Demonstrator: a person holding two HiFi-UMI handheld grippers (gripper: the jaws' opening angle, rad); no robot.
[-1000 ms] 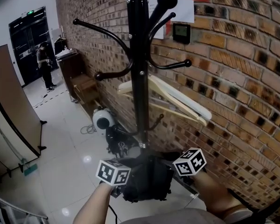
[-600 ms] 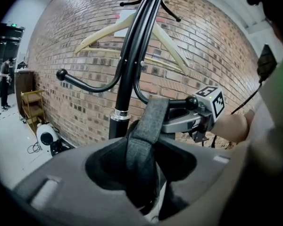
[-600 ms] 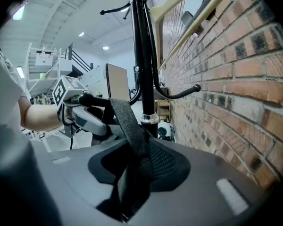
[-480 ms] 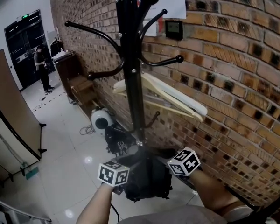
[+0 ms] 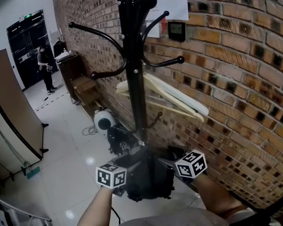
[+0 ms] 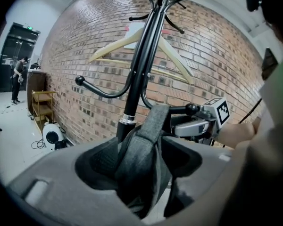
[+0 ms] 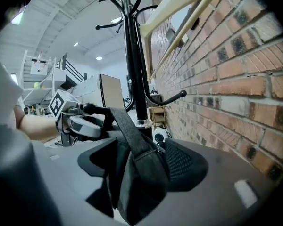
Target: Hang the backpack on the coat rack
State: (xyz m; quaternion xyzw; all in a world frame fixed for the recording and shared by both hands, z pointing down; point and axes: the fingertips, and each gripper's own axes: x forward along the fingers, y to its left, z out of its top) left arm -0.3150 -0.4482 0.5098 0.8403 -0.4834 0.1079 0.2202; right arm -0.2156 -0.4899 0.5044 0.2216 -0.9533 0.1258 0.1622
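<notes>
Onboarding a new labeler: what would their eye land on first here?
The tall black coat rack stands dead centre against the brick wall, with pale wooden hangers behind its pole. Low against the pole is the dark backpack, with a grey strap lying between the opening jaws of the left gripper and of the right gripper.

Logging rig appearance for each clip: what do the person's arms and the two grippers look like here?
The left gripper and right gripper match: wide grey jaws with dark pads, a silver-grey body, a white cube bearing black square markers. The forearms are bare. Both pairs of jaws are opening, the backpack strap between them.
</notes>
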